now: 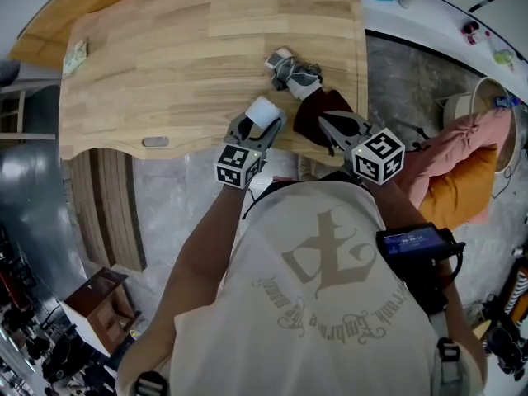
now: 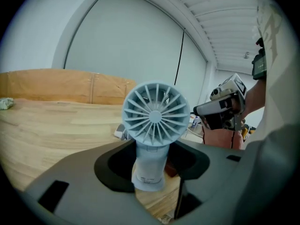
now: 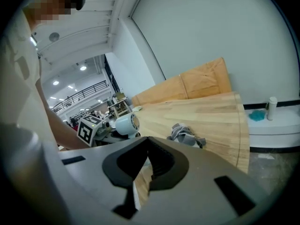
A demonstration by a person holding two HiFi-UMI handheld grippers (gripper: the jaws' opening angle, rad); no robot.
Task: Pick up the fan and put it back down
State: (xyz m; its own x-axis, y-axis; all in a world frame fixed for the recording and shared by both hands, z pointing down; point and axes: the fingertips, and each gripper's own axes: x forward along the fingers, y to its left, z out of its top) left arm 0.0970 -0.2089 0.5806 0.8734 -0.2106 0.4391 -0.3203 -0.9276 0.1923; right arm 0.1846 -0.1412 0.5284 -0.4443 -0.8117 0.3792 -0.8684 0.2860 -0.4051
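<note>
Fan (image 2: 155,116) sits in the left gripper (image 2: 152,156), whose fingers (image 2: 112,168) clasp the handle low down, head upright above them, grille facing the camera. Its base looks clear of the worktop (image 1: 165,64), by the near edge. Right gripper (image 3: 143,163) hangs just beside it, fingers pressed together w/ nothing between (so no help if things slip).

Risks, as I judge them:
- Grip is low and the head looks the heavy end, so the fan could tip or swivel in the fingers on the way down.
- Base is narrow, so a tilted landing may topple it.
- Set too near the edge, it could go off onto the floor.
- Right gripper is near enough to knock it.

Rag (image 1: 290,70) lies farther in, apart, no obstacle.

Writing: small label low on the handle, too fine to read. Shirt (image 1: 322,262) print, an emblem plus script, isn't legible. Cubes (image 1: 239,165) carry square b/w markers only.
</note>
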